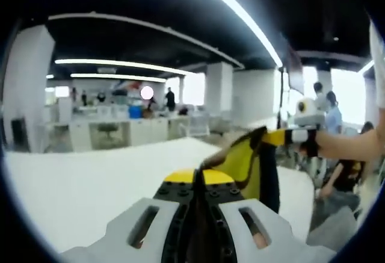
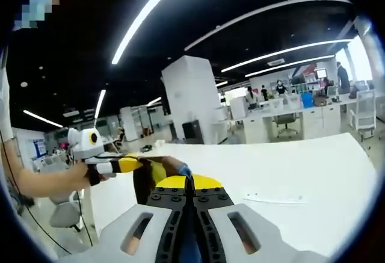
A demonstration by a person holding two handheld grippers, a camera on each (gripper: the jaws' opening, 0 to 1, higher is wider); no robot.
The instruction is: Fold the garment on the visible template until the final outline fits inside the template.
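So the big white tabletop (image 1: 90, 179) is the anchor here, and everything's hanging a bit above its near edge. Both views are looking out level across it toward an open office with white desks (image 2: 301, 121) and ceiling light strips (image 1: 240, 16), so my guess is the person is holding the whole thing up in the air rather than working it flat.

Next down in size: the yellow and dark fabric garment (image 1: 243, 163). It's being stretched between the two tools above the table, draping a little in the middle. In the right gripper view the same garment (image 2: 153, 173) is trailing off to the left, with a bit of blue showing near the jaws. Looks like a lift-and-spread to shake it straight before laying it down, though that's just my read. I can't spot the template in either view.

The left gripper (image 1: 198, 182) has its black and yellow jaws pressed together with cloth running out from them, so it's pinching a corner of the garment. The right gripper (image 2: 189, 188) is doing the same, jaws closed on the fabric.

Smallest bit: a thin pale strip (image 2: 274, 198) lying flat on the table, off to the right. Can't tell what it is.
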